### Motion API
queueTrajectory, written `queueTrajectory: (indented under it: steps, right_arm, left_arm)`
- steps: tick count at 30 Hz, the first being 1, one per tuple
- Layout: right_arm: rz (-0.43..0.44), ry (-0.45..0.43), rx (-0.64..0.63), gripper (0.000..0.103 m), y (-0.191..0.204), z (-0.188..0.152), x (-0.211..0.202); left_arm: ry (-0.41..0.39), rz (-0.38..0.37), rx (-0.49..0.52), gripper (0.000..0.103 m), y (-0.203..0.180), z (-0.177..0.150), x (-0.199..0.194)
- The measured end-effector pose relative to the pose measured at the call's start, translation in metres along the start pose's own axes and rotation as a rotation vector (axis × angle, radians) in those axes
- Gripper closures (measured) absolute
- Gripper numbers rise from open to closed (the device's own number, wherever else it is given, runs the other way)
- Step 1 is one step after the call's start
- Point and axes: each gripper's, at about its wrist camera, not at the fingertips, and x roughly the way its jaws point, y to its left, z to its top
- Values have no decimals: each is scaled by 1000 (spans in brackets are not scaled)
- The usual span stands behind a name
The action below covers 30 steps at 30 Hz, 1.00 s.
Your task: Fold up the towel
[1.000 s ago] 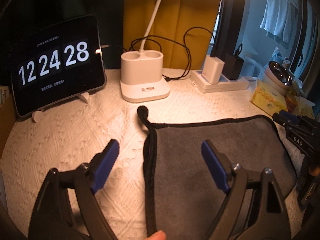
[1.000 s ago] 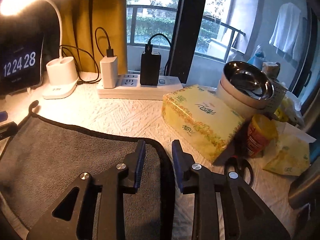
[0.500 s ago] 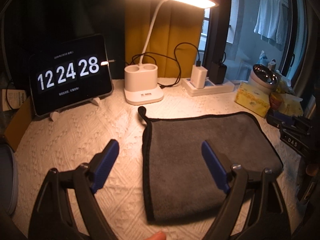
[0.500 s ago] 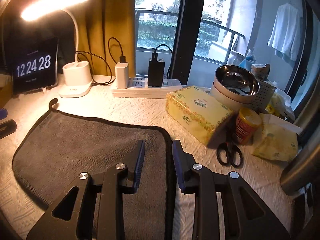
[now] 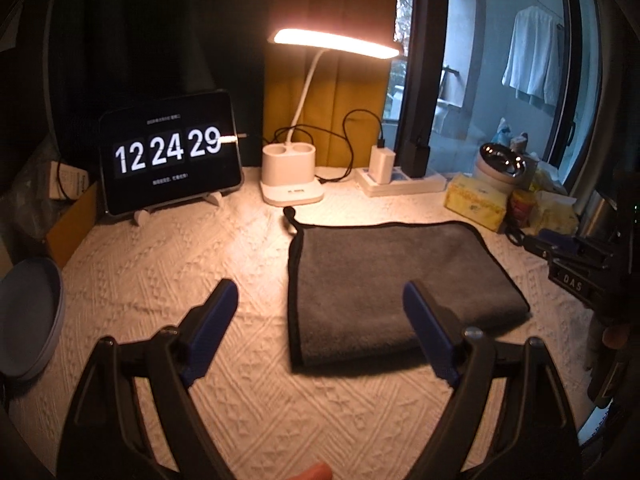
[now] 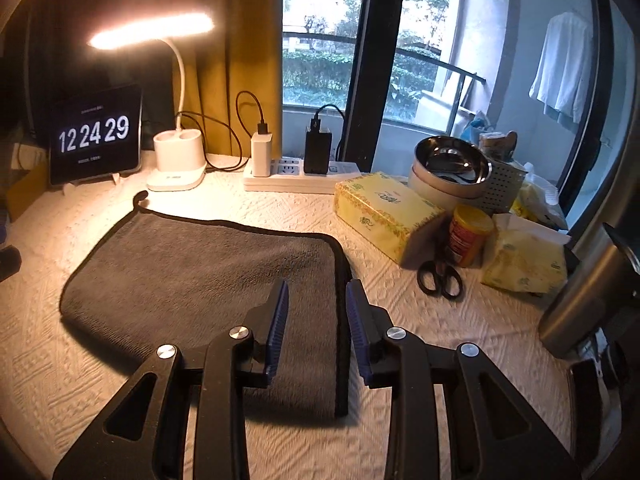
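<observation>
A grey towel with black trim lies folded flat on the white textured table cover; it also shows in the right wrist view. Its hanging loop points toward the lamp base. My left gripper is wide open and empty, held above the table in front of the towel's near left corner. My right gripper is open with a narrower gap and empty, above the towel's right edge. The right gripper also shows in the left wrist view.
A tablet clock, a lit desk lamp and a power strip stand at the back. A tissue box, bowls, a can, scissors and a steel bottle crowd the right. A plate sits left.
Both grippers have pulled back and up from the towel, so more of the table shows. The right gripper's gap has widened a little. The towel has not moved.
</observation>
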Motion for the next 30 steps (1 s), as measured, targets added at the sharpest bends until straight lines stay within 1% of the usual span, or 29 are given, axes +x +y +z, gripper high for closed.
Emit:
queueTrajectory:
  steps: [2,6,10,14,20,27,30]
  right_arm:
    - [-2,-15,7,71,0,-3,-13]
    - [1,-62,20,71,2,-6,-45]
    - [4,-105,27,70,3,-8,-73]
    - [6,-168,31,63,5,-10,-109]
    - [5,-252,32,62,6,-13,-155]
    - [7,-309,39,59,7,-22,-194]
    - [5,-331,38,57,9,-27,-207]
  left_arm:
    - [-16,-2,2,17,-1,-1,-10]
    - [-77,-3,30,17,-5,-4,-39]
    - [-123,-6,34,17,-7,-8,-63]
    - [-166,-8,25,17,-7,-12,-84]
    - [-247,-21,17,17,-9,-20,-121]
    - [-309,-35,21,16,-11,-28,-158]
    - [-332,-37,16,14,-11,-31,-170]
